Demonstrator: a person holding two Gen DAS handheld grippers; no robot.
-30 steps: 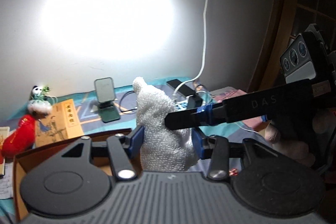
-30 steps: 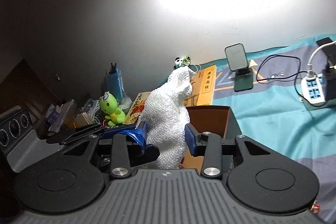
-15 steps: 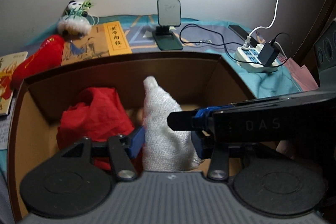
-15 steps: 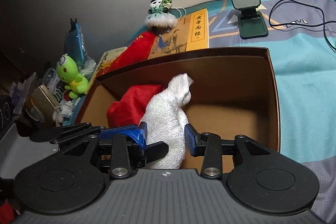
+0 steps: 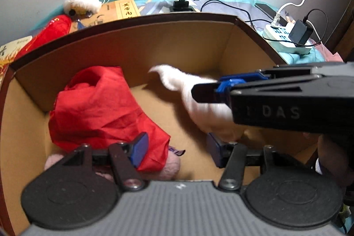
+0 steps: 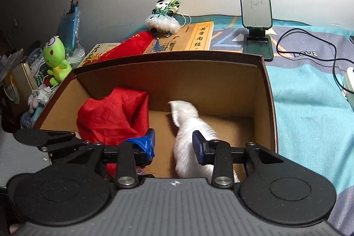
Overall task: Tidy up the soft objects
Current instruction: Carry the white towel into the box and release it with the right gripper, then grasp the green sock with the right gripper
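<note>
A white fluffy cloth is blurred in motion inside the cardboard box, slumping to the right. My left gripper hangs over the box floor, its jaws opening wide; the cloth lies only near its right finger. The right gripper is closing, with the white cloth leaning on its right pad and a gap at the left pad. In the left wrist view, one of the right gripper's fingers crosses in front of the cloth. A crumpled red cloth fills the box's left side, over something pink.
Behind the box lie a yellow book, a panda plush, a red plush and a phone stand. A green frog plush stands in clutter at the left. A power strip with cables lies at the right.
Both grippers came down from above the box into it. The white cloth, held upright between both pairs of pads before, is let go and topples right. The left jaws stand wider.
</note>
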